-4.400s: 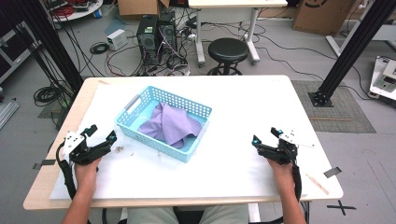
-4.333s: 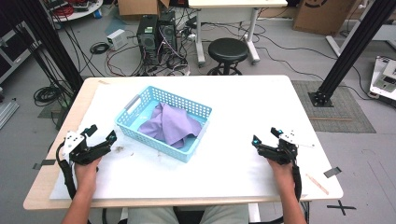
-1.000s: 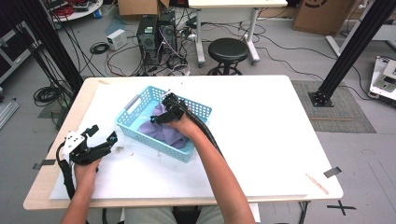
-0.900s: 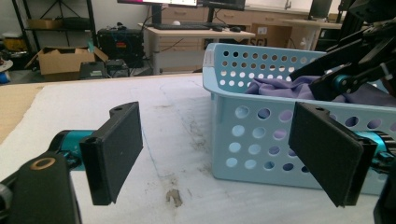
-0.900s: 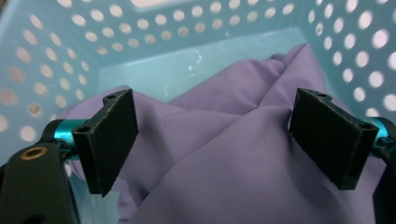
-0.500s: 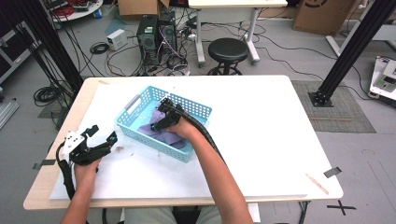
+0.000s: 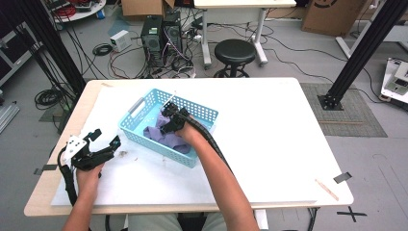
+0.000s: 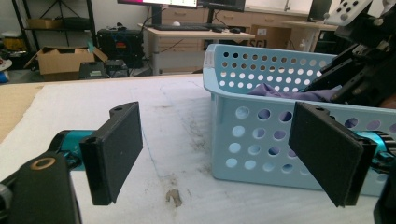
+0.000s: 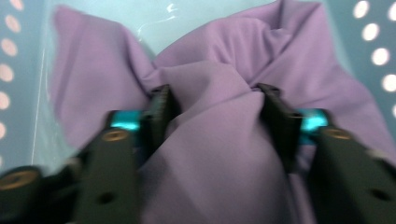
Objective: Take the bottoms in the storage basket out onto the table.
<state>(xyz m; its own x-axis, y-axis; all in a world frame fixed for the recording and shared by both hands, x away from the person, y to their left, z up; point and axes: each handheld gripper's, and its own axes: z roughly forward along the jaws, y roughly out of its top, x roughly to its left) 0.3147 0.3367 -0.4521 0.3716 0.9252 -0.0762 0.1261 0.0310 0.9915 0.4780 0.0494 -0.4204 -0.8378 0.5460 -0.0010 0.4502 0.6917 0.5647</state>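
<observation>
The right gripper reaches down into the light-blue perforated basket, its jaws set either side of a bunched ridge of the purple cloth. In the right gripper view the fabric humps up between the two fingers and presses against both inner faces, so the jaws look to be closing on a fold rather than fully pinched; a gap filled with cloth remains between them. Gathering a ridge like this gives the flat pads something thick to bite, which a cloth lying flat would not. The rest of the cloth spreads beyond the fingertips over the basket floor, with perforated walls to either side.

The left gripper rests low over the white table, its jaws spread wide with nothing between them. In the left gripper view the basket's near wall stands just beyond its right finger, probably placed to steady the basket or take a corner once the cloth lifts.
</observation>
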